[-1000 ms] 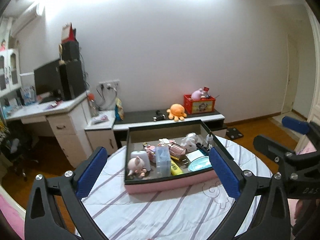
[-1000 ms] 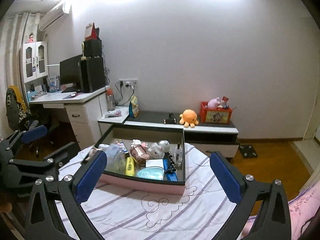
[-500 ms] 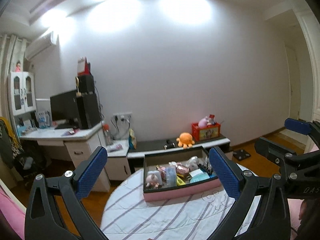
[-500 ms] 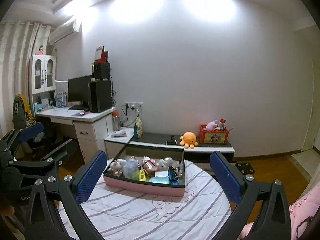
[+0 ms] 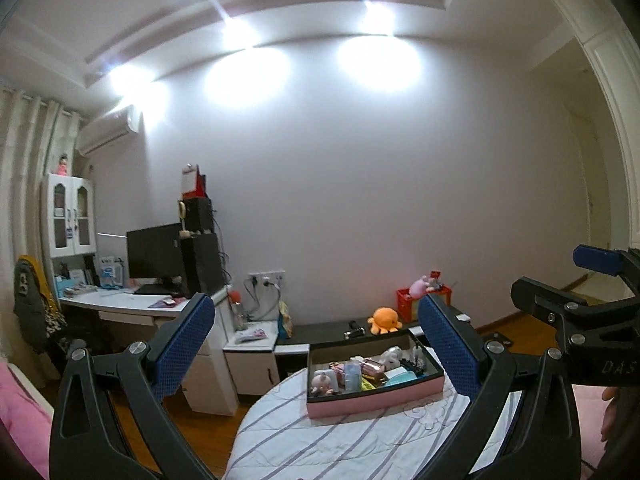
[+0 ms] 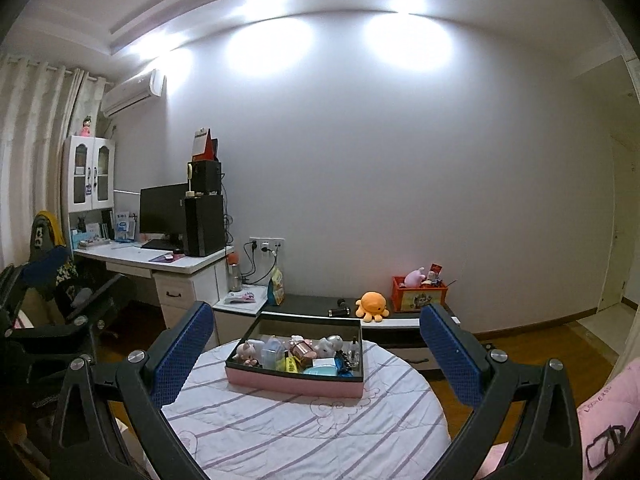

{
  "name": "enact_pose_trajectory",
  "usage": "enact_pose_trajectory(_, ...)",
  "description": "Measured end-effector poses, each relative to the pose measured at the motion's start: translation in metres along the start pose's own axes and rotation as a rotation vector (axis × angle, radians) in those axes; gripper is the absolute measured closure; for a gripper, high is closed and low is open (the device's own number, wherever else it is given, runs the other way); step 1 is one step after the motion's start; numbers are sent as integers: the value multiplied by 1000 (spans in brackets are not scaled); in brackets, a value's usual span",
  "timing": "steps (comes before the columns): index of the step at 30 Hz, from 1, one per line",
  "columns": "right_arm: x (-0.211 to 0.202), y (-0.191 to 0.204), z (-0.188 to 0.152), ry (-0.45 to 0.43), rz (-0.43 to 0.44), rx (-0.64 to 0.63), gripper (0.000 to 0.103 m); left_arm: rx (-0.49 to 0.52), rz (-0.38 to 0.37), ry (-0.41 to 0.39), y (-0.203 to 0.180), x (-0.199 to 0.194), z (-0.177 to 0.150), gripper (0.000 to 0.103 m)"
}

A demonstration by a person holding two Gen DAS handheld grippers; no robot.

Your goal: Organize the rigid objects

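Left wrist view: both grippers, left gripper [image 5: 316,340] and right gripper [image 6: 316,344], pulled back farther from pink box [image 5: 376,396] on table [image 6: 304,432]; fingers wide open, empty.

Recessed ceiling lights [image 5: 376,14] throw blown-out glare patches with star streaks on the white wall [image 6: 380,168], in both views. The room below is dim and bluish. Fisheye distortion bends the ceiling lines and the curtains [image 6: 36,128]; the corners vignette black. Focus is slightly soft.
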State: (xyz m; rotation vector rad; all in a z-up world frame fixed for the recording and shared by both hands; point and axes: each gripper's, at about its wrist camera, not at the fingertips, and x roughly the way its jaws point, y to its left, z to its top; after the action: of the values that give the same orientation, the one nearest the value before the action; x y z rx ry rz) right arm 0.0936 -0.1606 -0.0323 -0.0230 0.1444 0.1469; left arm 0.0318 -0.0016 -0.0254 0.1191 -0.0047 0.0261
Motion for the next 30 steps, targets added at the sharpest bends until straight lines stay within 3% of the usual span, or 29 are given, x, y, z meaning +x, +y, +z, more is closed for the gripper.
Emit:
enact_pose_trajectory(12,-48,9,2,-56,-2,-5,0,-30,11,-44,3,-55,6,0)
enact_pose_trajectory(30,-64,16,3,-79,0,-22,0,-34,10,-45,2,-63,9,0)
